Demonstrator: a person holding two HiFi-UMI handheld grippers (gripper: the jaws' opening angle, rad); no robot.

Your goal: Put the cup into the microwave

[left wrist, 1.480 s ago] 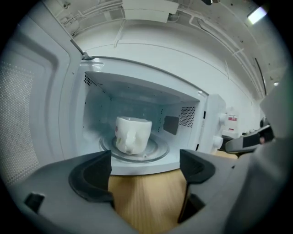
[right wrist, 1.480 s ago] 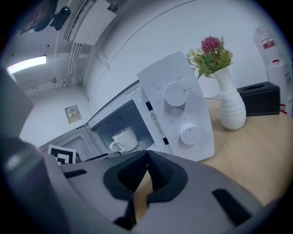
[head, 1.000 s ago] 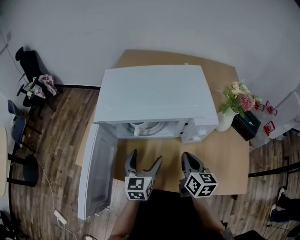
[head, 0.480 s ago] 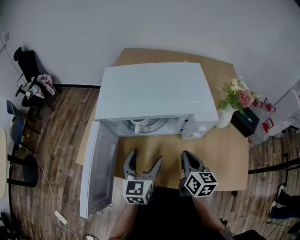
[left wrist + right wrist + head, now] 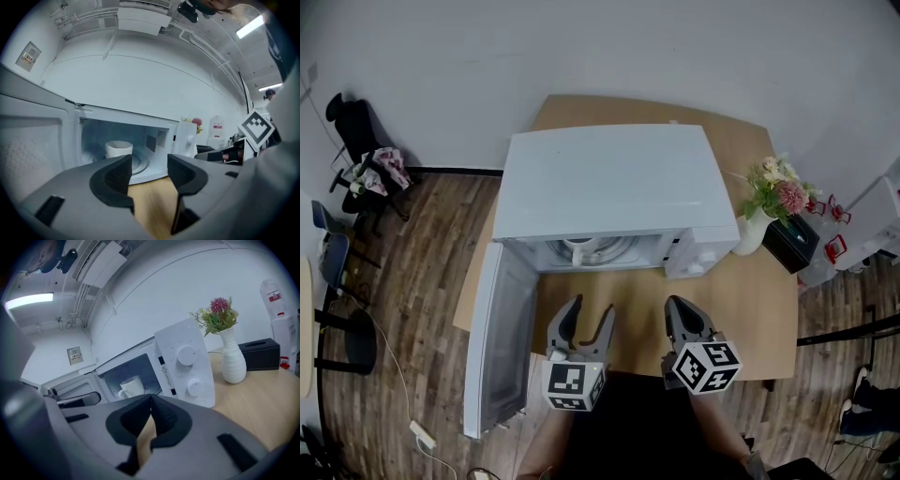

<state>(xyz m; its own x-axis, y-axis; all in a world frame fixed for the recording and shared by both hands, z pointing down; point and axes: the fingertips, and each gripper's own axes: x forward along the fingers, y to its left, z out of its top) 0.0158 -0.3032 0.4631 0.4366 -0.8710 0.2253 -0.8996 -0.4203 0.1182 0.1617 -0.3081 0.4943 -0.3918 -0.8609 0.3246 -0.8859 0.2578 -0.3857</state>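
the cup (image 5: 118, 149) sits inside the microwave (image 5: 609, 187), well ahead of the left gripper (image 5: 589, 317), whose empty jaws are closing; right gripper (image 5: 680, 314) pressed together.

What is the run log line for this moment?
cup: inside microwave | door: open | left gripper: jaws closing, nothing between them | right gripper: shut, empty
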